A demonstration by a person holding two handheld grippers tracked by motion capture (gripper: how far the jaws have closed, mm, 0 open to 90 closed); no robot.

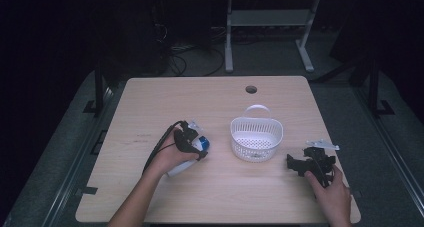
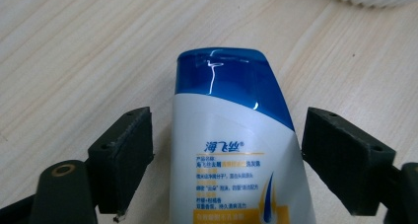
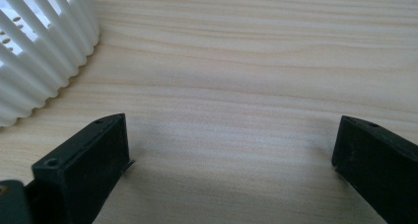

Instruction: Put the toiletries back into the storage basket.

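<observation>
The shampoo bottle (image 2: 236, 150) lies flat on the wooden table (image 1: 150, 107), left of the basket, its blue cap end pointing away from me. My left hand (image 1: 172, 157) reaches in from the bottom edge, forearm angled toward the centre, and holds my left gripper (image 2: 226, 150) low over the bottle. Its jaws stand wide, one on each side of the bottle with a gap at both pads (image 2: 125, 150), so nothing is gripped. The bottle is glossy white plastic with printed lettering and a rounded blue top. The white plastic basket (image 1: 256, 137) is oval, slatted, with a loop handle. My right hand (image 1: 332, 192) rests near the table's right edge; my right gripper (image 3: 231, 155) is open and empty over bare wood grain.
</observation>
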